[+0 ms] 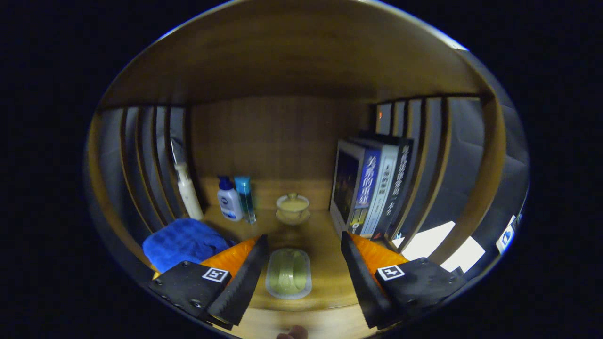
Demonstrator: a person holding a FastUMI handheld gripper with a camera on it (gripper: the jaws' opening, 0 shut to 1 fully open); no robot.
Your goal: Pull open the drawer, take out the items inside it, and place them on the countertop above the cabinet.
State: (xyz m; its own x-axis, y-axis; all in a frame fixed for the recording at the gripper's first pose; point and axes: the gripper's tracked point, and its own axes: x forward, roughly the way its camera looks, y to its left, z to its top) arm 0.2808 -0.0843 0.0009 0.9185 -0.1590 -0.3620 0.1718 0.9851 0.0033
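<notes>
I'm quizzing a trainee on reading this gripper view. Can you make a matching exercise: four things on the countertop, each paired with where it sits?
Things:
1. blue cloth
2. green packet
3. lidded cup
4. books

Places:
A. between the open fingers of the gripper
B. upright, beyond the right finger
C. beside the left finger, on its outer side
D. beyond the fingers, on a saucer near the back wall

Pairs: 1-C, 2-A, 3-D, 4-B

Home-style booth, I'm facing a wooden shelf nook (282,141). Books (372,188), toiletry bottles (235,197), a lidded tea cup (292,207) and a blue towel (183,242) on the bench (325,245) say household.
</notes>
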